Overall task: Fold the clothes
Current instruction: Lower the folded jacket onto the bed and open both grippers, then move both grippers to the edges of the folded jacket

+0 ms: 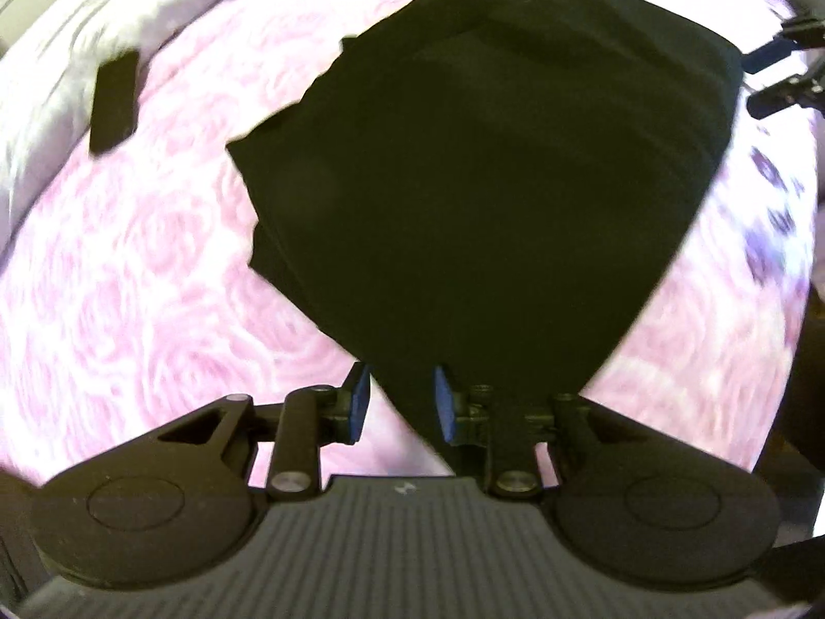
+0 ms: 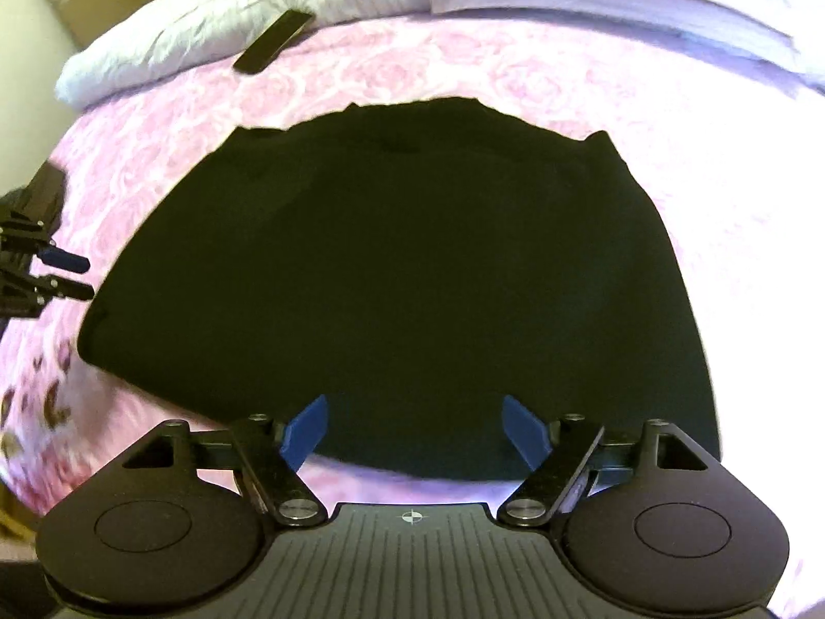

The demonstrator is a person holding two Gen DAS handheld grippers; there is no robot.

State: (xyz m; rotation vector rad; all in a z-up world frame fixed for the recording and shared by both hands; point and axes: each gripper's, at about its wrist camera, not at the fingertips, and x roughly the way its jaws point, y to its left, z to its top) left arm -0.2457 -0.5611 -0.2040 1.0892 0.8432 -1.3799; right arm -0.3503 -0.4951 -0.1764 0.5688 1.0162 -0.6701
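Black garment [image 2: 392, 278] folded flat on the pink rose-patterned bed [image 2: 464, 67].

It is plain black cloth, so dark that seams and details cannot be made out. It lies spread in a compact, roughly four-sided shape with more than one layer: in the left wrist view [image 1: 490, 165] stepped edges show along its left side where one layer sits slightly inside another. In the right wrist view the far edge is uneven, with small points sticking out at the far corners, and the near edge curves smoothly. The surface looks mostly smooth, with only faint creases. One corner reaches toward the bottom of the left wrist view.
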